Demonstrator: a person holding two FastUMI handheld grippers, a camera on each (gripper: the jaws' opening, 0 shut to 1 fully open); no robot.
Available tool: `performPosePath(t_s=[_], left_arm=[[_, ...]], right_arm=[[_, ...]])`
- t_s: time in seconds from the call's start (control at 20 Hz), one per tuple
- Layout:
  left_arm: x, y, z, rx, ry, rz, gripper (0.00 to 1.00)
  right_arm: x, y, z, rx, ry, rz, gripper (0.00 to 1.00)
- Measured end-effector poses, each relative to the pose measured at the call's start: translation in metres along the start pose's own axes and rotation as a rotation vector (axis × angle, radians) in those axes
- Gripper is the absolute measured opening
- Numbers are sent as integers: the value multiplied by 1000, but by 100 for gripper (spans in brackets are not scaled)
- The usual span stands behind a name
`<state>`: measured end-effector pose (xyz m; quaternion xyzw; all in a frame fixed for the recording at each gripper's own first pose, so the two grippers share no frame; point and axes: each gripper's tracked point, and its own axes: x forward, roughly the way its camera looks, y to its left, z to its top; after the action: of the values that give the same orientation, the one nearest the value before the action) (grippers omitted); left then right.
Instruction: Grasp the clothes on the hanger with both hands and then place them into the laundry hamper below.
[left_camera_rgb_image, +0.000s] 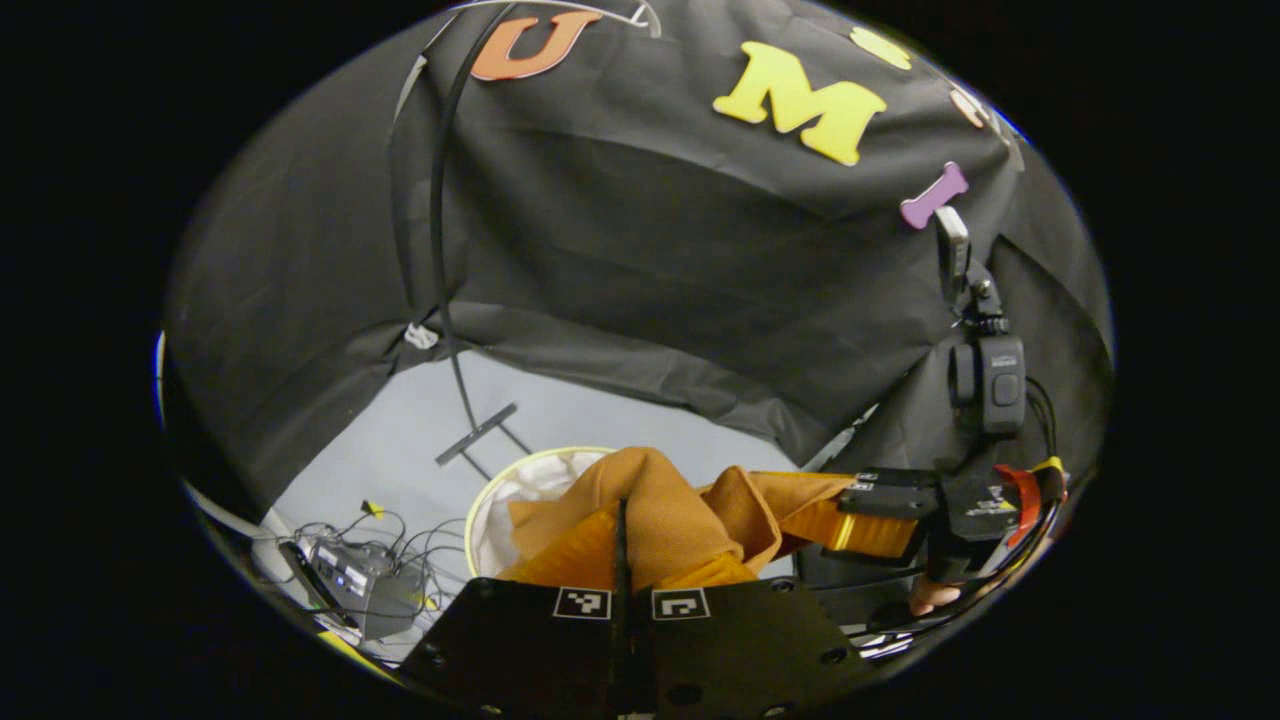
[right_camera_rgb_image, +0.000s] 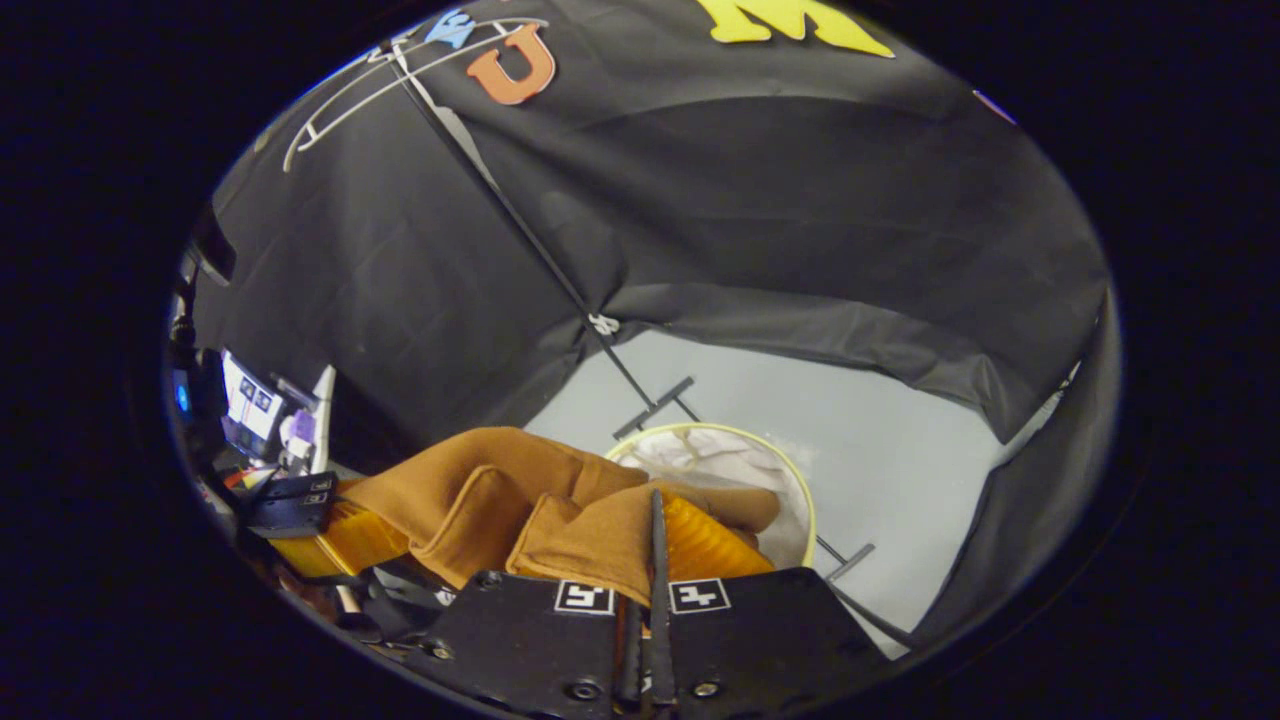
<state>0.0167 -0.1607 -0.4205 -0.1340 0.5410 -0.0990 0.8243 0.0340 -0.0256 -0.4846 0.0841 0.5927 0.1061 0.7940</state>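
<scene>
A brown-orange garment (left_camera_rgb_image: 660, 510) is bunched between both grippers, just above the round laundry hamper (left_camera_rgb_image: 520, 462) with its yellow rim and white mesh. My left gripper (left_camera_rgb_image: 620, 545) is shut on a fold of it. The right gripper (left_camera_rgb_image: 880, 505) holds the cloth's far end at the right. In the right gripper view the garment (right_camera_rgb_image: 480, 490) drapes left of the hamper (right_camera_rgb_image: 720, 428), and my right gripper (right_camera_rgb_image: 655, 540) is shut on a fold. The left gripper (right_camera_rgb_image: 300, 505) pinches the other end at the far left. A bare white hanger (right_camera_rgb_image: 400, 70) hangs high on the rack.
The black rack pole (right_camera_rgb_image: 520, 230) slants down to its cross foot (right_camera_rgb_image: 655, 405) on the pale grey floor behind the hamper. A grey electronics box (left_camera_rgb_image: 365, 585) with tangled cables lies on the floor left of the hamper. A camera mount (left_camera_rgb_image: 985, 370) stands at the right.
</scene>
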Motion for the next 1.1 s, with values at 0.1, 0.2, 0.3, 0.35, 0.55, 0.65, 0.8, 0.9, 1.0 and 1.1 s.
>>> performPosePath(t_s=[0.1, 0.2, 0.3, 0.35, 0.55, 0.65, 0.8, 0.9, 1.0, 1.1], left_arm=[[11, 4, -19, -10, 70, 35, 5], [10, 5, -28, -26, 113, 36, 16], [10, 6, -29, -28, 109, 15, 39], [4, 10, -29, -24, 104, 7, 51], [-37, 31, -31, 3, 75, 23, 78], [-55, 36, -31, 35, 69, 29, 78], [-84, 41, -24, 113, 26, 29, 99], [-106, 39, -9, 161, -43, 21, 100], [-135, 31, 7, 201, -129, 0, 96], [-172, 20, 28, 241, -234, -27, 95]], right_arm=[[4, -10, -8, -30, 27, -47, 7], [-7, -5, -9, -24, 19, -53, 8], [-22, -4, -6, 4, -24, -70, 23], [-28, -10, -8, 20, -46, -87, 32], [-70, -11, -15, 88, -157, -153, 44], [-93, -14, -25, 128, -211, -196, 49], [-135, -5, -42, 154, -301, -264, 60], [-165, 2, -45, 136, -386, -331, 60], [-206, 17, -43, 136, -499, -387, 60], [-250, 28, -43, 130, -625, -409, 60]])
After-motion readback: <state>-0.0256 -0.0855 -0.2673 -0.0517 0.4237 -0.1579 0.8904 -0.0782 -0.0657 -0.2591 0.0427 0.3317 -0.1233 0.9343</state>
